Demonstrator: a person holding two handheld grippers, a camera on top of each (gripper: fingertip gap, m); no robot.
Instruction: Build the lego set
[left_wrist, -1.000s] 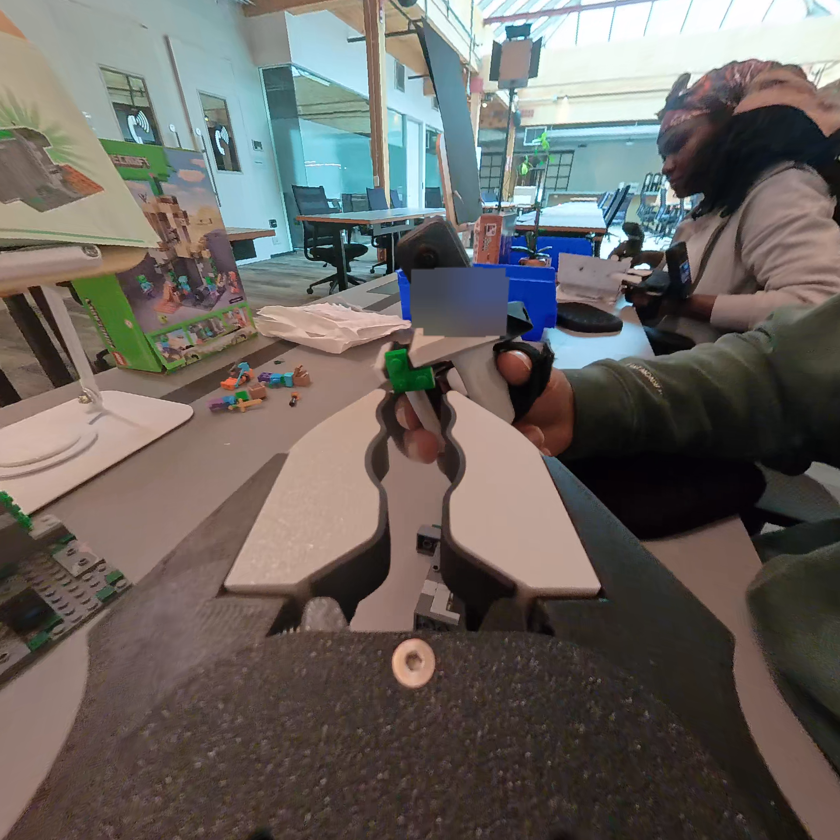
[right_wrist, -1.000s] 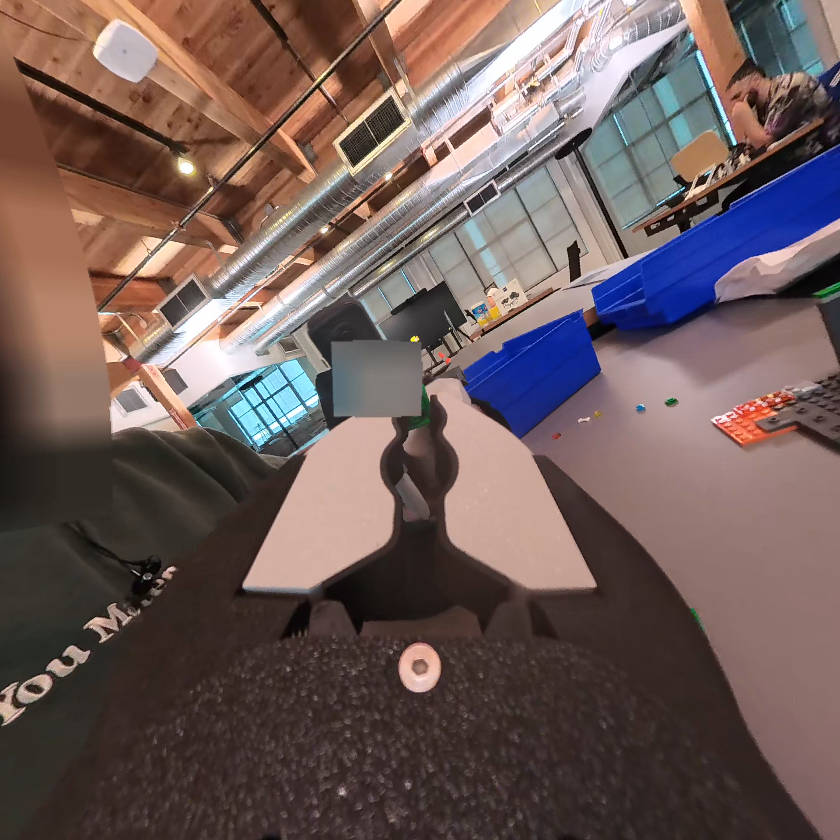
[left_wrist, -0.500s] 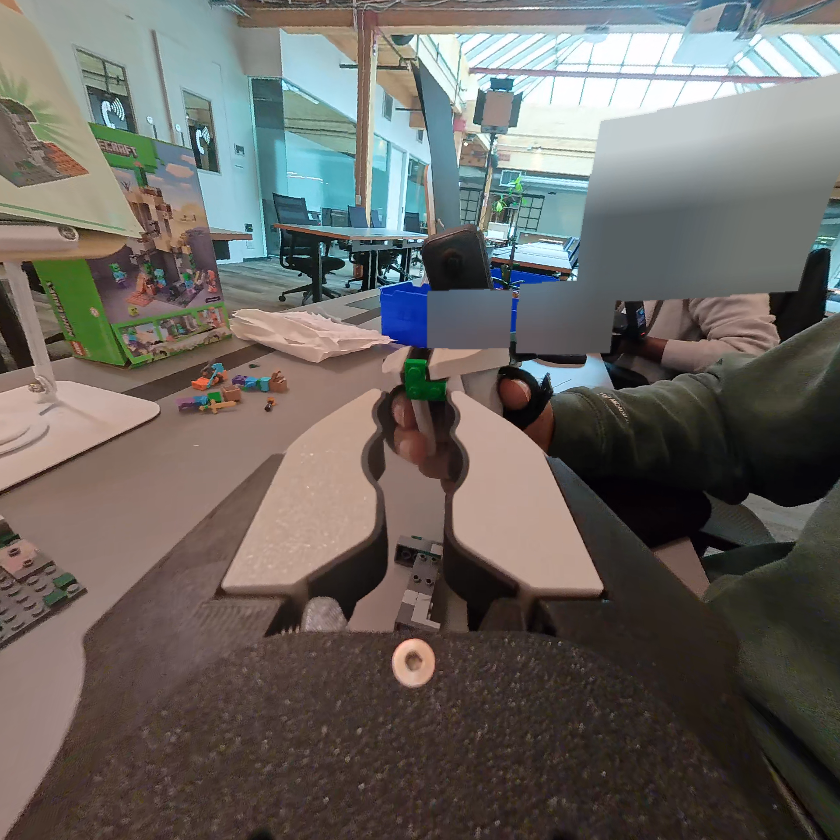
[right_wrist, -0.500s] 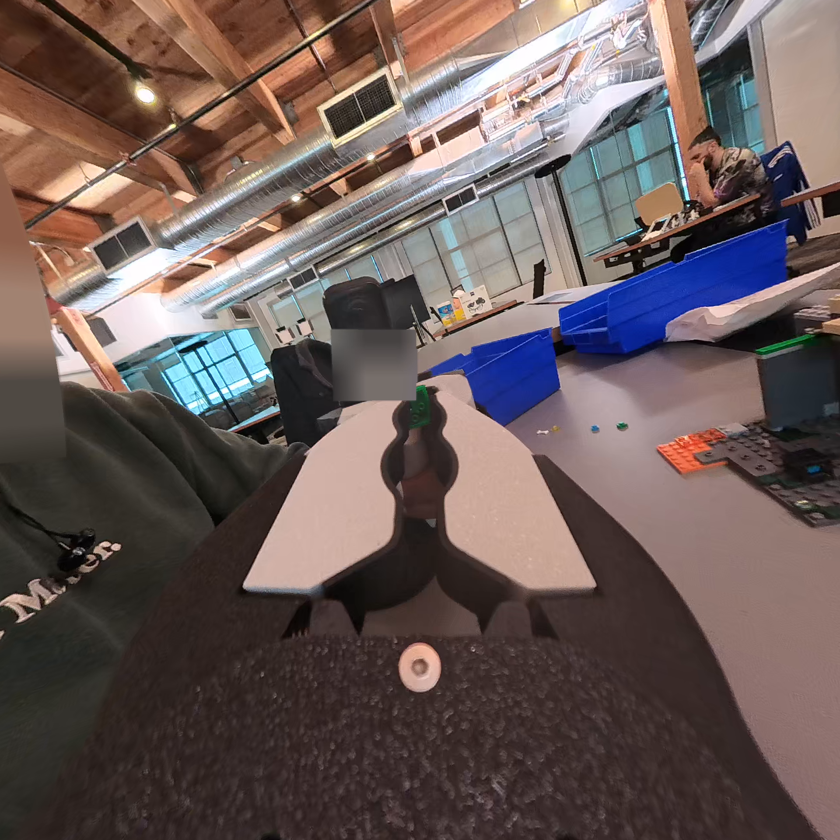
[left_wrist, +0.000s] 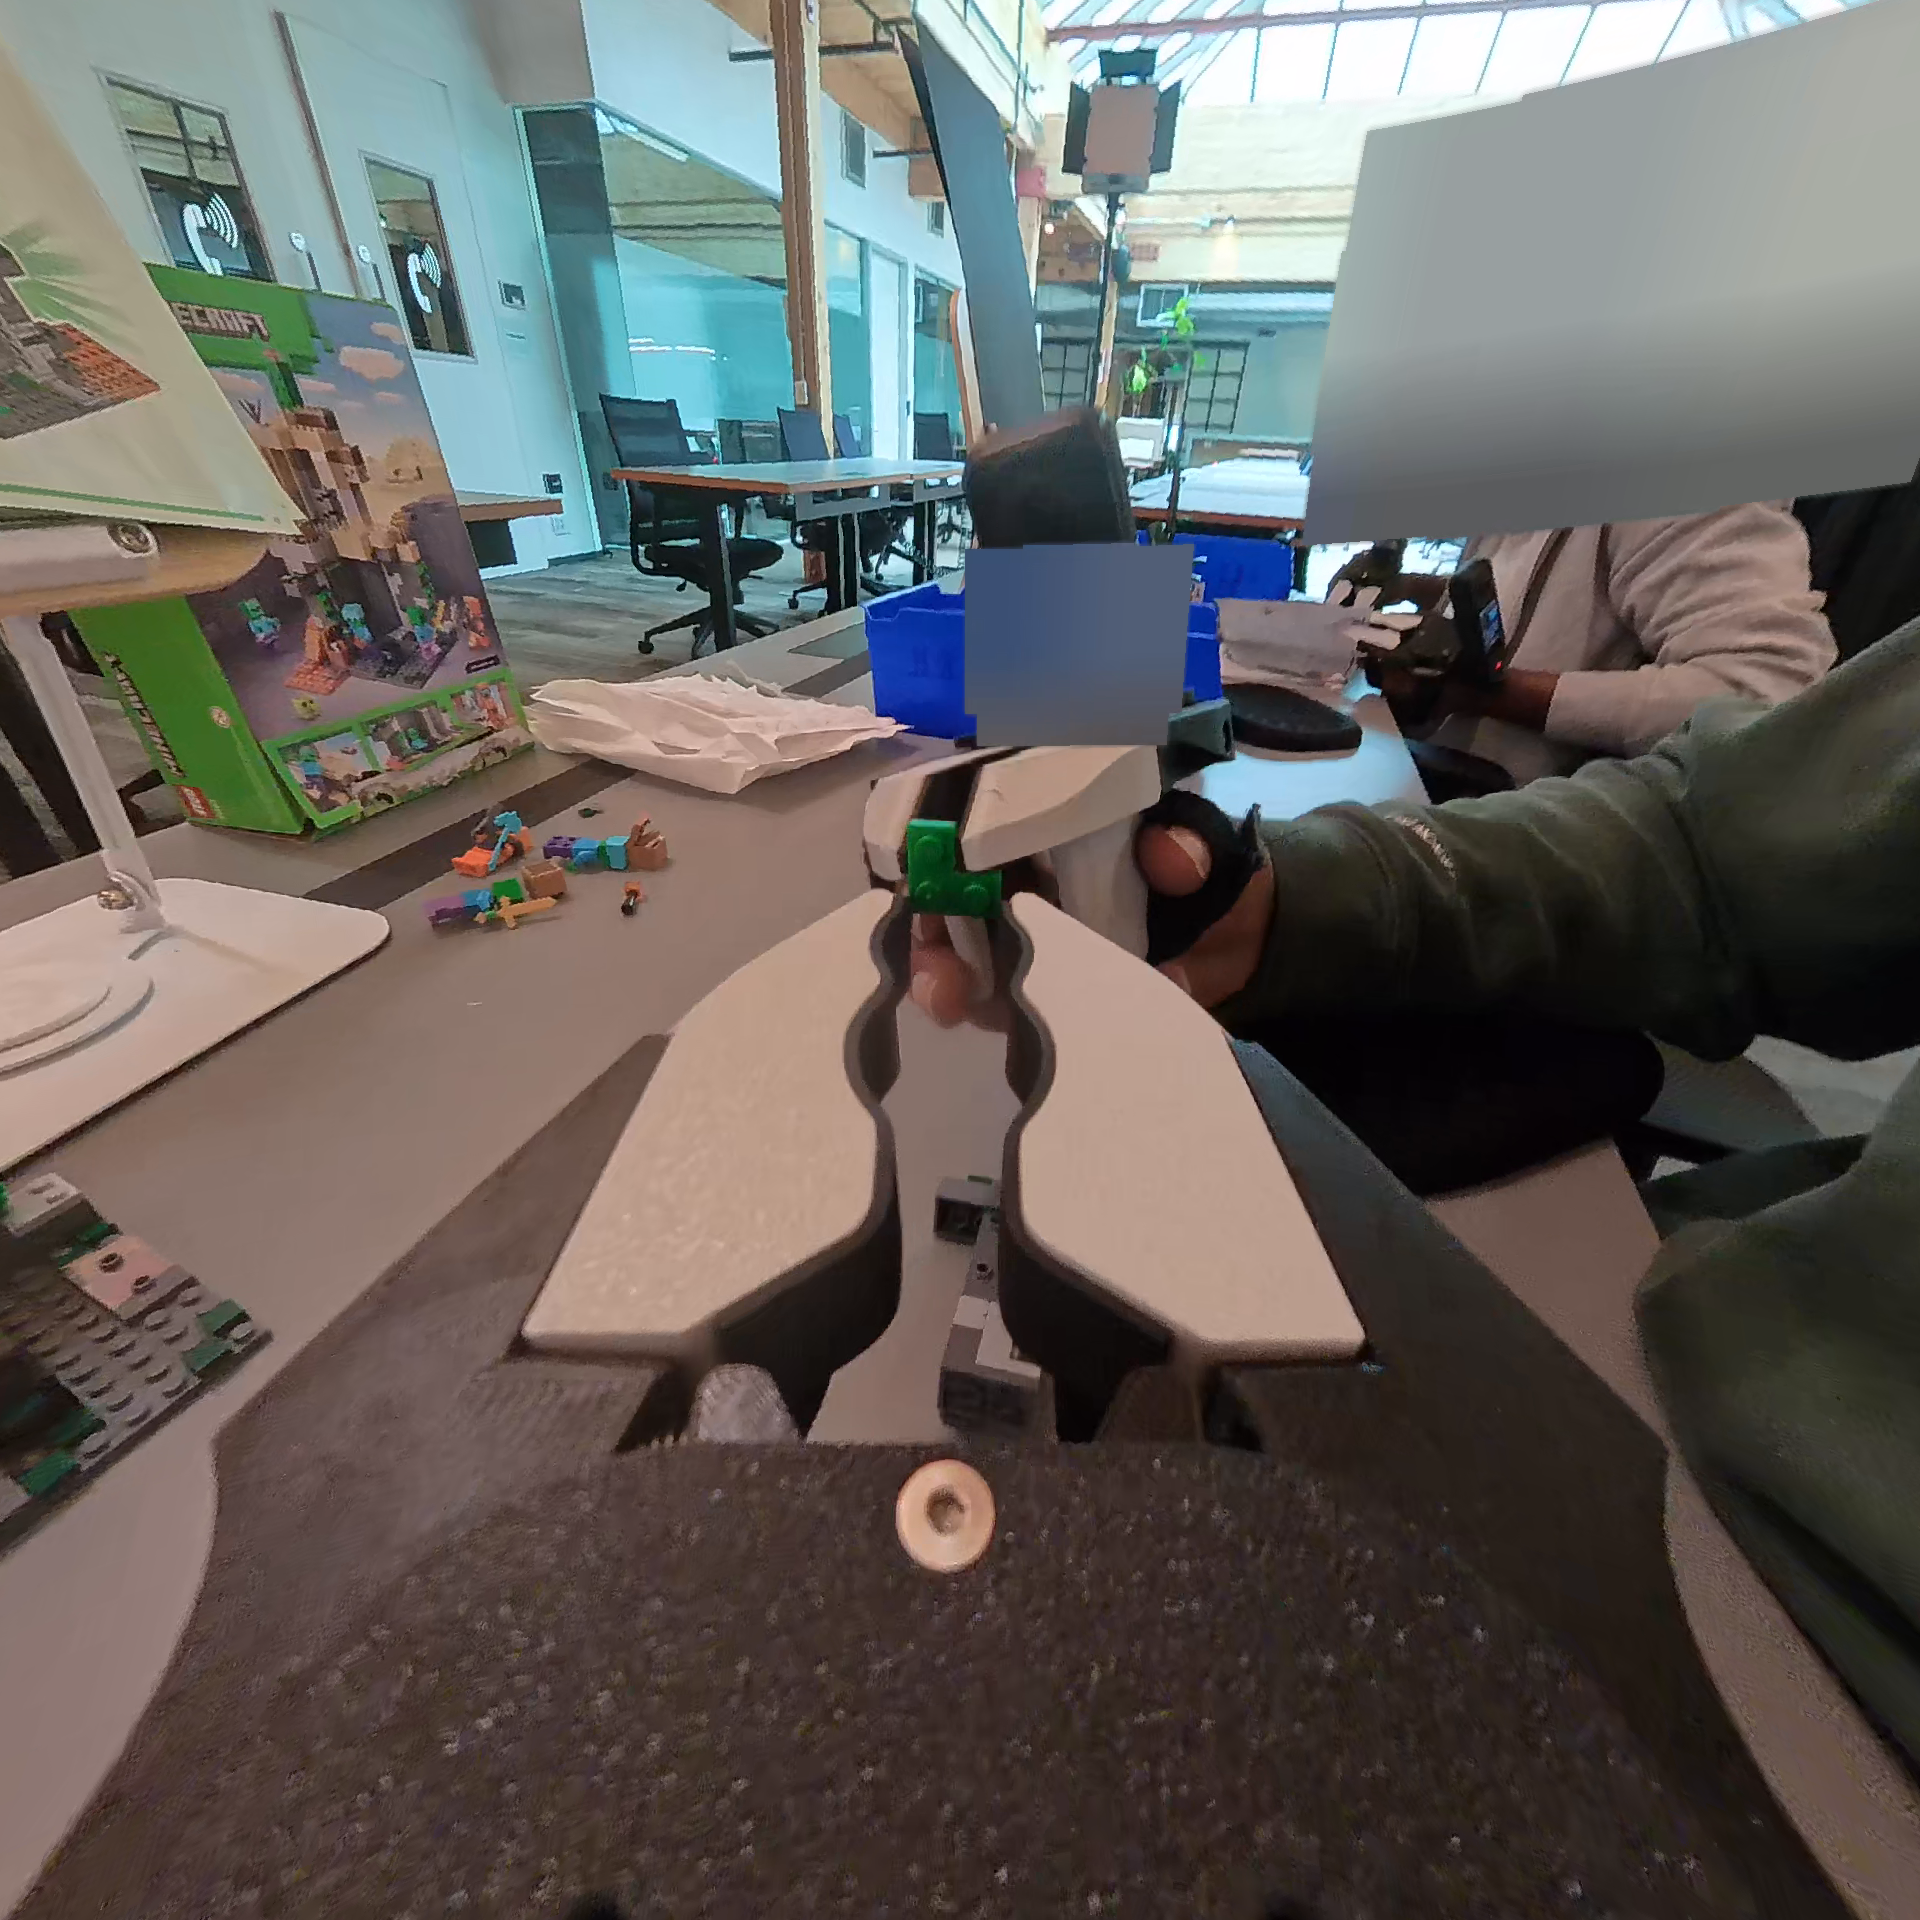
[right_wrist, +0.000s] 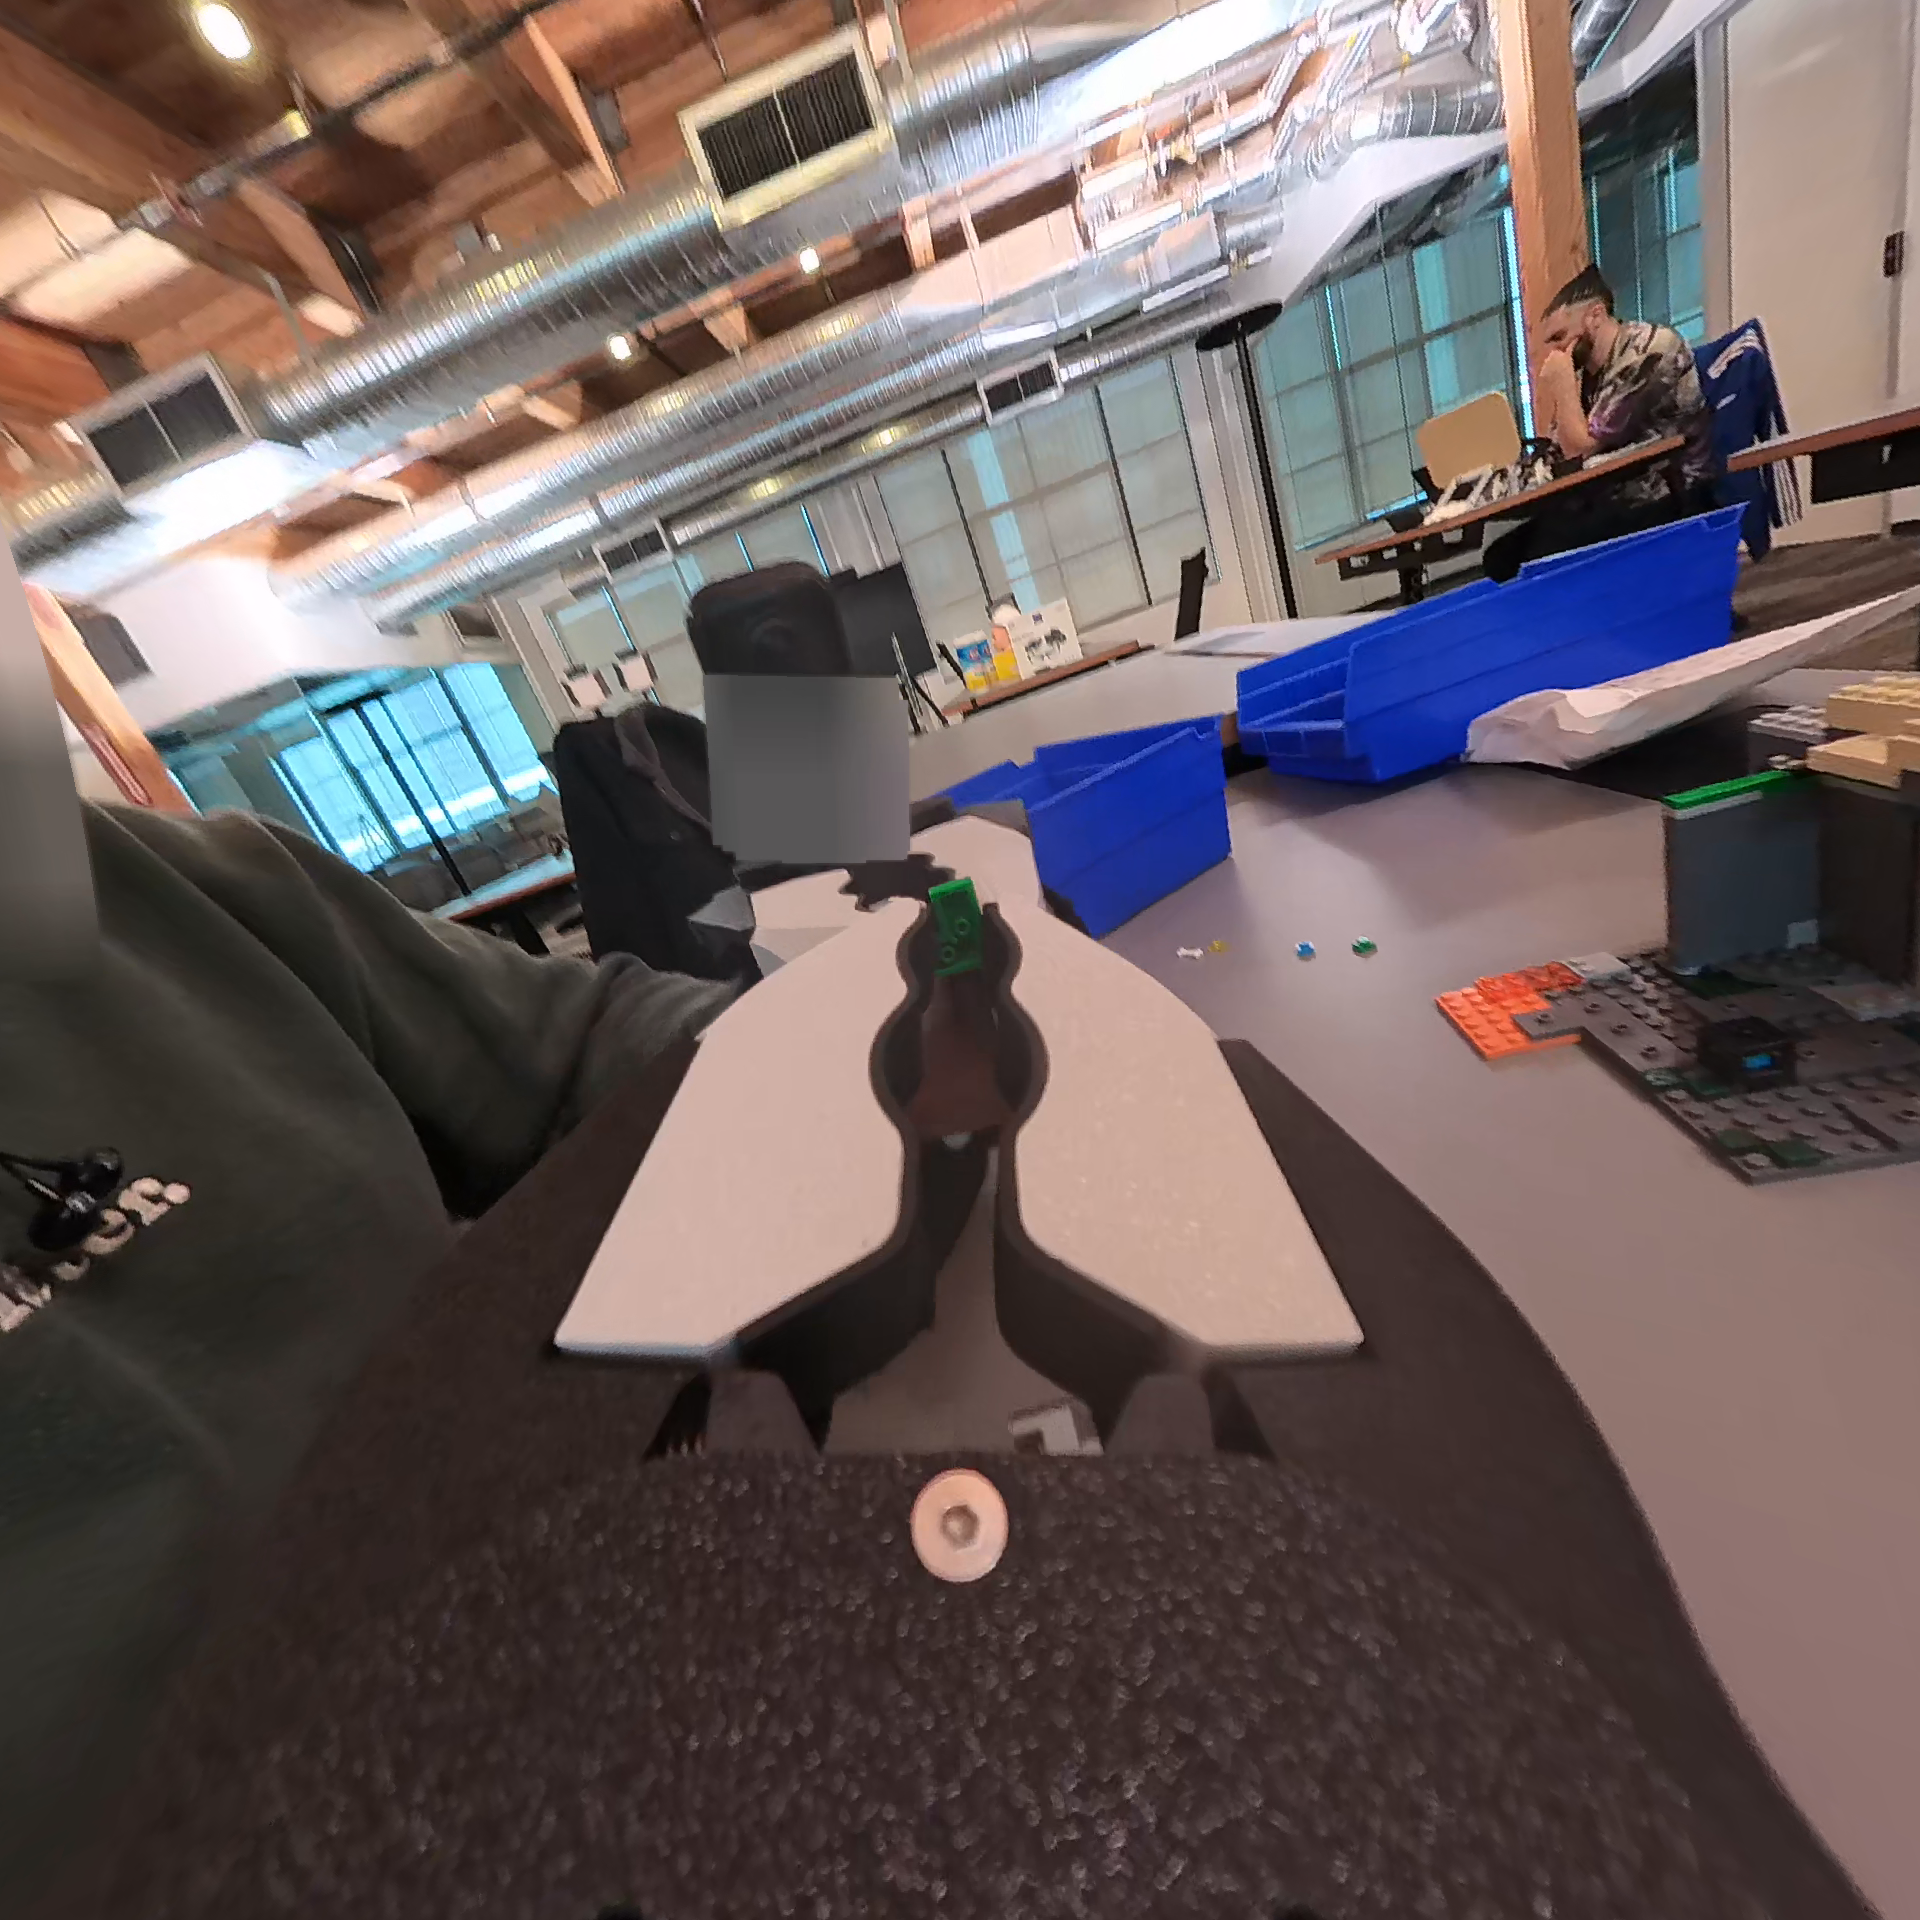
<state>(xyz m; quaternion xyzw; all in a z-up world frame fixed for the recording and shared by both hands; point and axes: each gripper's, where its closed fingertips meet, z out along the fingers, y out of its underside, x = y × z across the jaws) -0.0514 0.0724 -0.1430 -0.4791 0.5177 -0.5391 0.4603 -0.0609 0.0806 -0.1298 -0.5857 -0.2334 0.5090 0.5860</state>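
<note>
We are in an open office with timber beams and tall windows, working over a grey bench (left_wrist: 343, 1049). In the left wrist view the set's box (left_wrist: 312, 623) stands at ten o'clock. A scatter of small coloured pieces (left_wrist: 540, 873) lies just in front of it, and a crumpled white bag (left_wrist: 707, 727) lies toward eleven.

The green plate (left_wrist: 943, 868), an L-shaped piece, is up in the air at the centre, off the bench, where both tools meet. The right tool (right_wrist: 956, 914) has its fingers pinched onto the plate, which shows edge-on between its tips in its own view. The left tool (left_wrist: 951, 925) has its fingers drawn close on either side of the plate's lower edge, but we cannot tell whether they actually clamp it.

A small grey brick assembly (left_wrist: 971, 1299) lies on the bench beneath the left tool, at six o'clock from the plate. In the right wrist view the partly built model (right_wrist: 1766, 1049) sits at three o'clock, and blue bins (right_wrist: 1132, 821) are at one o'clock.
</note>
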